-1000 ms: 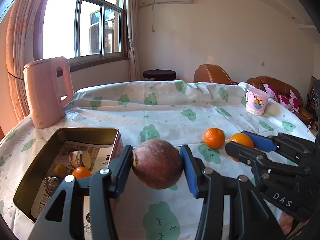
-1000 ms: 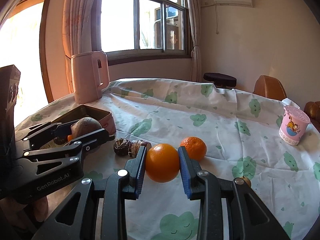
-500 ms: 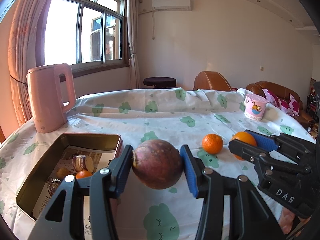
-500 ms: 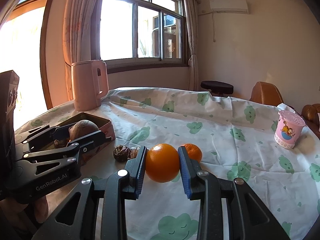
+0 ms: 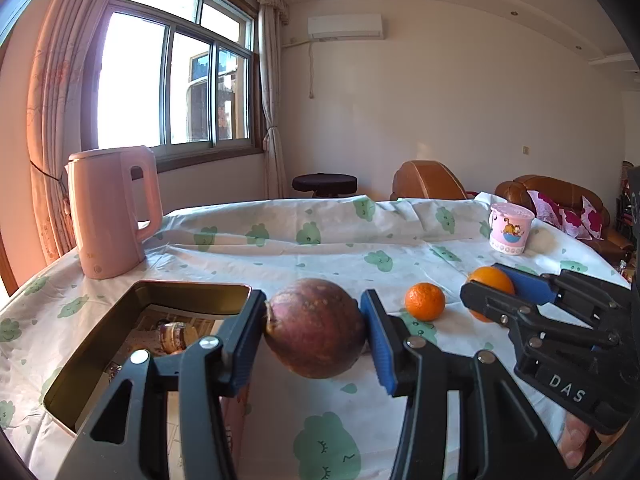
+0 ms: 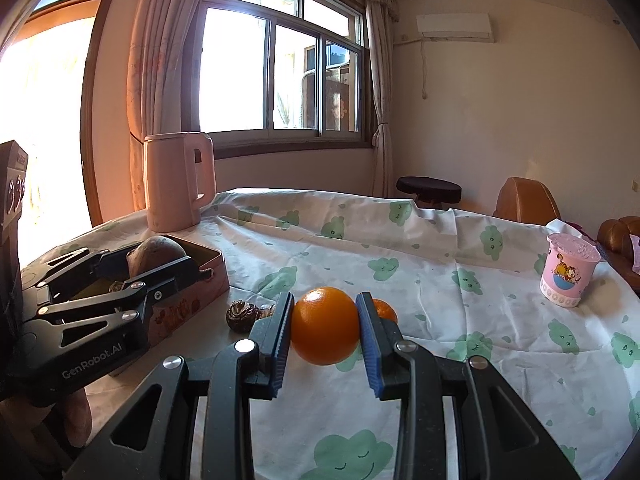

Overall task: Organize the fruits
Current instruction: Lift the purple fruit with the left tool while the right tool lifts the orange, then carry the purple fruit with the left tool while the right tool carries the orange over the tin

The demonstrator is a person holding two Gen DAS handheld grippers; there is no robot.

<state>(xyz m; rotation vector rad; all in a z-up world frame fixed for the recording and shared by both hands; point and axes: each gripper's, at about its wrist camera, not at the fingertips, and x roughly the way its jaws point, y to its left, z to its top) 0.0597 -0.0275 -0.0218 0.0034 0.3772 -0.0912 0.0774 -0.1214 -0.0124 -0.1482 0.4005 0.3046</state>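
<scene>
My left gripper (image 5: 314, 334) is pinching a round purple-brown fruit (image 5: 316, 332) up off the table, just right of the open tin box (image 5: 120, 320). My right gripper (image 6: 324, 330) squeezes a big orange (image 6: 325, 325). A small orange (image 5: 425, 302) sits on the cloth (image 5: 320, 248) between my two grippers.

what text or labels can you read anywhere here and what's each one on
"DAS": on the black right hand-held gripper, seen from the left wrist view.
"GenRobot.AI": on the black left hand-held gripper, seen from the right wrist view.
Red lettering on the pink side of the rectangular metal tin: too blurred to read.
Printed paper lining the tin: too small to read.
Pink cartoon cup: a picture, no legible words.
</scene>
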